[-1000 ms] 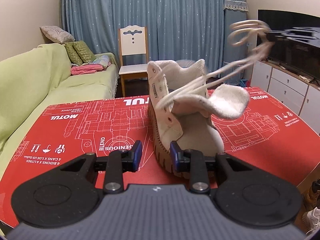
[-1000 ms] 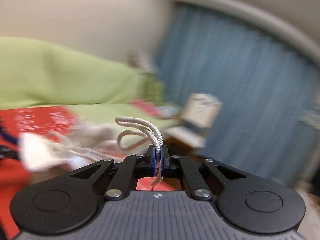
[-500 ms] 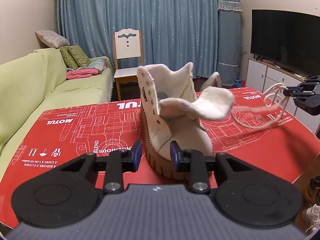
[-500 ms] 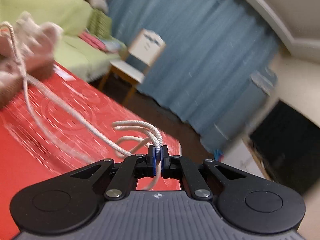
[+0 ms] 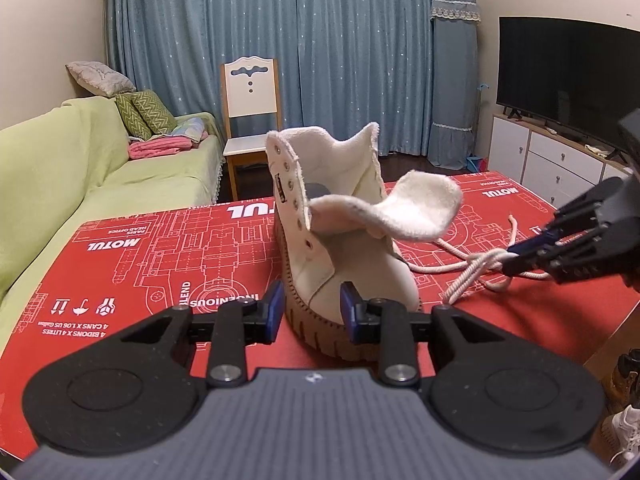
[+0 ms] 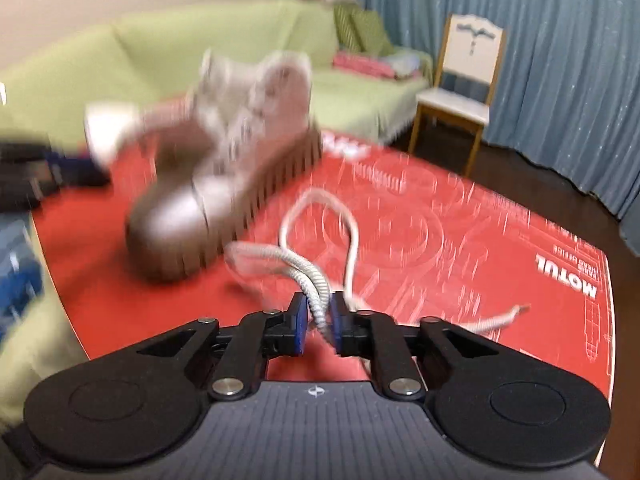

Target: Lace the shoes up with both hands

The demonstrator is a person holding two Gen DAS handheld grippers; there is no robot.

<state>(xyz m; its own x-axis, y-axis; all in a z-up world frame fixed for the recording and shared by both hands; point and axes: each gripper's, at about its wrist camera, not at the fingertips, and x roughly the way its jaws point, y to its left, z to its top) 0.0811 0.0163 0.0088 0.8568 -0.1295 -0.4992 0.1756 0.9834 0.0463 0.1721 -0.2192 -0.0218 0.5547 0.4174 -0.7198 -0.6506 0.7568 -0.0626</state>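
The cream boot stood mid-table on the red mat, its toe between the left gripper's open jaws. Toward the mat's right edge, the right gripper's jaws were opening, the white lace lying loose between them.

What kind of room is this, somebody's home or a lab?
Most likely a home living room. A sofa under a green cover with cushions lines one wall, a flat-screen television stands on a white drawer cabinet, and long blue curtains hang behind a wooden chair.
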